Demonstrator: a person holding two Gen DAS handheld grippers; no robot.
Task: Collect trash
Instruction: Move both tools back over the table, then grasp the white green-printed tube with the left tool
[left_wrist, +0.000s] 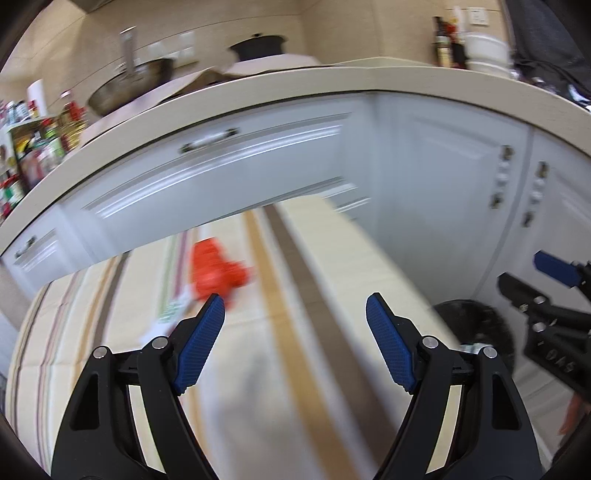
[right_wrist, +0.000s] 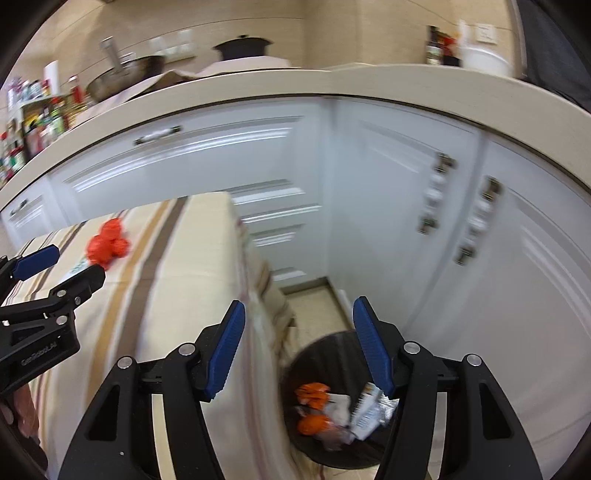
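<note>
An orange crumpled wrapper lies on the striped tablecloth, with a white and green scrap just in front of it. My left gripper hangs open above the cloth, right of the wrapper, nothing between its pads. The same wrapper shows at the left of the right wrist view, beyond the left gripper. My right gripper is open and empty above the table's corner and a black bin on the floor, which holds orange and white wrappers.
White cabinet doors and drawers stand behind the table under a beige counter with pans, bottles and a white pot. The bin sits in the narrow floor gap beside the table.
</note>
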